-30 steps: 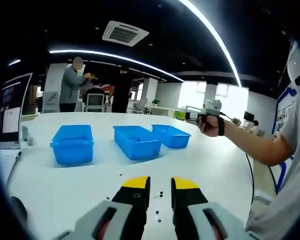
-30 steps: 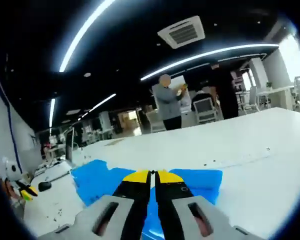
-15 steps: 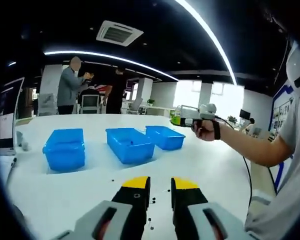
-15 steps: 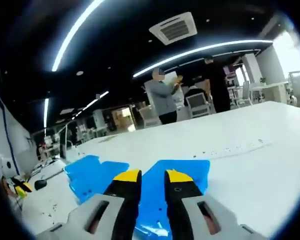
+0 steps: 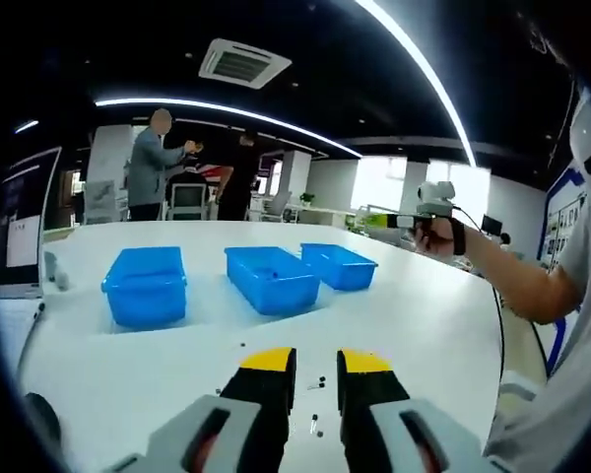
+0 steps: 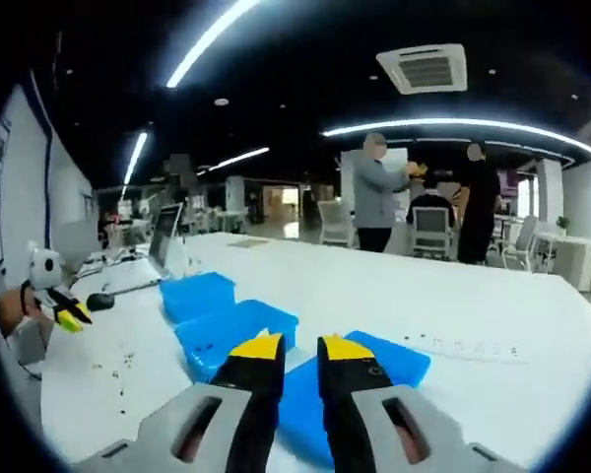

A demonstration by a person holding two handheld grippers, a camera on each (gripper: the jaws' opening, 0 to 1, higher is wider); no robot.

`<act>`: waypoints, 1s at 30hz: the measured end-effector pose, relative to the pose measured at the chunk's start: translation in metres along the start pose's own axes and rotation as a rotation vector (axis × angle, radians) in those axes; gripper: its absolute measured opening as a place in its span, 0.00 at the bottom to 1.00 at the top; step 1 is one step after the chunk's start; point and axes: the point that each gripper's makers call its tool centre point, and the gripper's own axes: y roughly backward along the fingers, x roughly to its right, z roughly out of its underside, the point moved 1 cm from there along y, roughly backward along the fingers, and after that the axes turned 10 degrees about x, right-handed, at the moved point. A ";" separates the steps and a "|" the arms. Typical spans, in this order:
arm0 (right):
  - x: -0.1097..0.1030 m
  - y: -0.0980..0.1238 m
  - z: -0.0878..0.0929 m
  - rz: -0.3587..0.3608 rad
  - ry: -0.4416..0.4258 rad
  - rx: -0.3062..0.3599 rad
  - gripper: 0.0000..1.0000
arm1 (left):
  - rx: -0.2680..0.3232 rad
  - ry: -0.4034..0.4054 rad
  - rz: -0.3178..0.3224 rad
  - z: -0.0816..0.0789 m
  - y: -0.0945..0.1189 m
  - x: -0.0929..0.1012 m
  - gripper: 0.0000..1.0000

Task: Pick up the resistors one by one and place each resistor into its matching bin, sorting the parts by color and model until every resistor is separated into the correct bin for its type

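On the white surface (image 5: pixel 424 325) three blue bins (image 5: pixel 145 285) stand in a row toward the far edge. Small dark resistors (image 5: pixel 319 379) lie scattered near the front edge, just ahead of the left hand-held gripper (image 5: pixel 316 362), jaws narrowly apart, empty. The right hand-held gripper (image 6: pixel 290 348), also slightly parted and empty, hovers above the bins. Probably a pick comes next: lower onto one resistor.

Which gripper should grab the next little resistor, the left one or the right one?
Probably the left. The left gripper hangs open right over the small dark resistors scattered on the white table. The right gripper is open too, but held up over the blue plastic bins.
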 end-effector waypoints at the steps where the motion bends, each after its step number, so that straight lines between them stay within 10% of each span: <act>1: 0.001 0.000 0.001 -0.013 -0.003 -0.007 0.16 | -0.001 -0.005 -0.011 -0.001 0.001 -0.004 0.19; 6: -0.026 0.000 0.019 -0.148 0.106 -0.110 0.16 | 0.003 -0.008 -0.024 -0.002 0.002 -0.008 0.19; 20: -0.181 0.020 0.087 -0.882 0.487 -0.501 0.16 | 0.019 0.017 0.022 0.005 0.001 0.009 0.19; 30: -0.219 0.026 0.130 -1.159 0.635 -0.688 0.17 | 0.034 0.050 -0.010 0.009 0.014 -0.002 0.19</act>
